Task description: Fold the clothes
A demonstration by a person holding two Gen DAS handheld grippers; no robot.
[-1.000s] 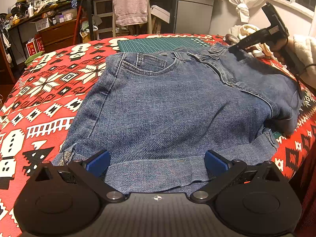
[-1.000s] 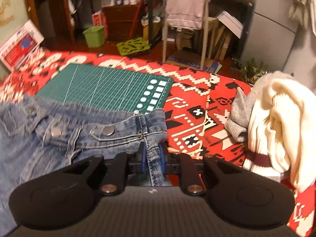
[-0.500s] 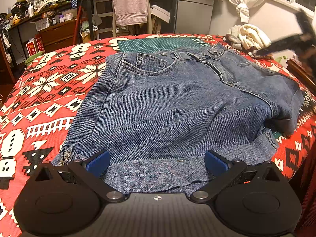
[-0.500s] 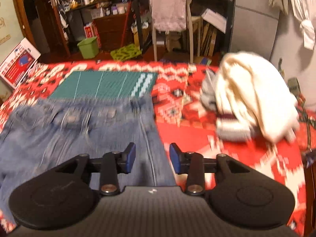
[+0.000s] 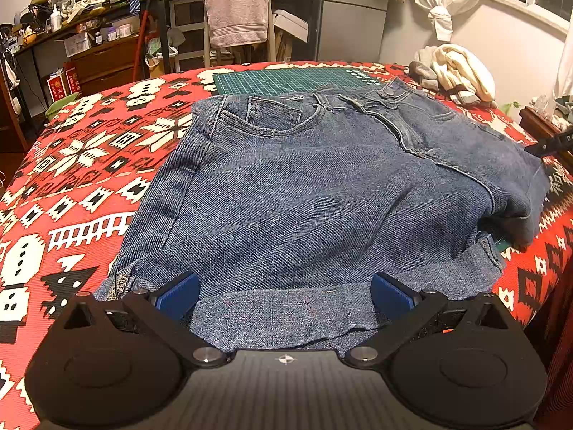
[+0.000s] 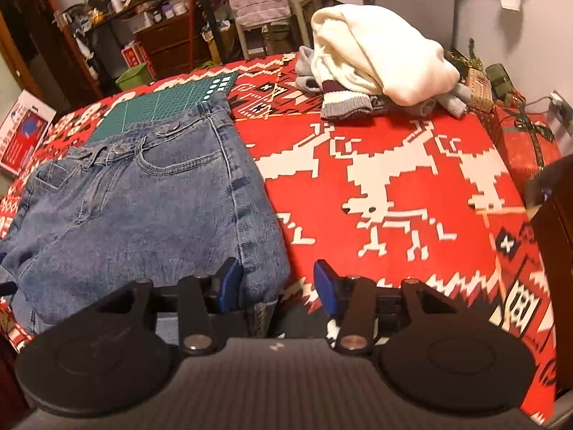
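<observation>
Folding approx. half done: jeans (image 5: 322,186) doubled over (legs tucked under), final fold left; both grippers' fingers (image 5: 178,294) spread, gripping nothing.

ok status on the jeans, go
Left gripper open, low over the near hem. Right gripper open at the jeans' right edge, gripping nothing. Jeans folded, flat on the blanket. Sweater pile beyond, clear.

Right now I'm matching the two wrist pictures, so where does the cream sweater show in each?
Left wrist: cream sweater lies far upper right, beyond the jeans.
Right wrist: cream sweater lies top centre, right of the jeans' waistband.
Shared landmark: green cutting mat under the waistband.
</observation>
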